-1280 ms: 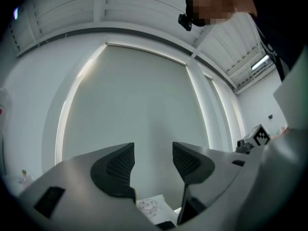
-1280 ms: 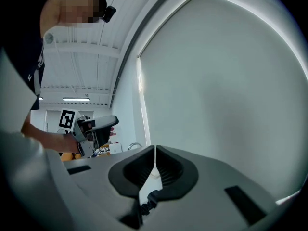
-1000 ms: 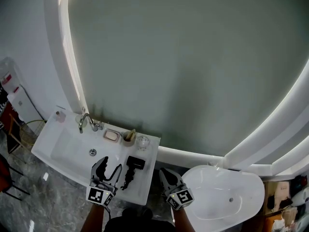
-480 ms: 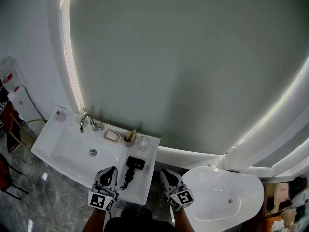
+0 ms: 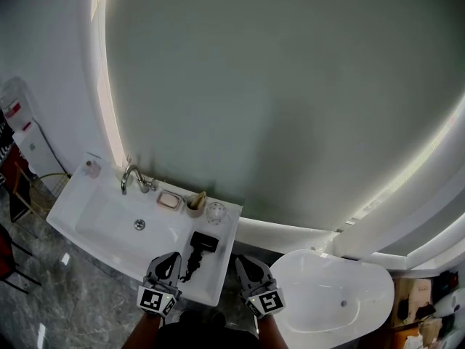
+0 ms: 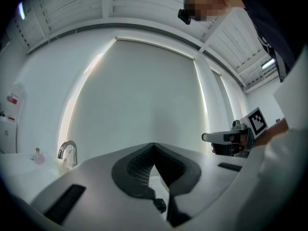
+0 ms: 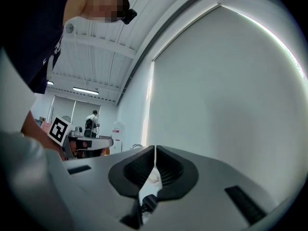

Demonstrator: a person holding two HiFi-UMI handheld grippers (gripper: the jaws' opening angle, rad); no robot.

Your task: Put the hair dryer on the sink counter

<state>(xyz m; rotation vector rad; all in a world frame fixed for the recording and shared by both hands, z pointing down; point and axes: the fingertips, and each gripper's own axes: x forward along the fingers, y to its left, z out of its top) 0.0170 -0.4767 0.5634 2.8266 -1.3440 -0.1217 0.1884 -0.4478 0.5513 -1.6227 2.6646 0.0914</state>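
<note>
Head view — hair dryer [image 5: 200, 251] on sink counter [image 5: 222, 270]; left gripper [image 5: 169, 260], right gripper [image 5: 244, 263] fingers together, empty.

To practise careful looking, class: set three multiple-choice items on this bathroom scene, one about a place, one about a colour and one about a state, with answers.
1. Where is the hair dryer?
A. in a drawer
B. on the sink counter
C. on a shelf

2. What colour is the hair dryer?
A. white
B. pink
C. black

3. How do the left tongs stand?
A. shut, with nothing between them
B. wide open
C. shut on the hair dryer

Answers:
1 B: the head view shows it lying flat on the white counter, beside the basin.
2 C: it shows dark against the white counter.
3 A: the left gripper view shows the two pads meeting at the tip with nothing between them, and the hair dryer lies apart on the counter.
</note>
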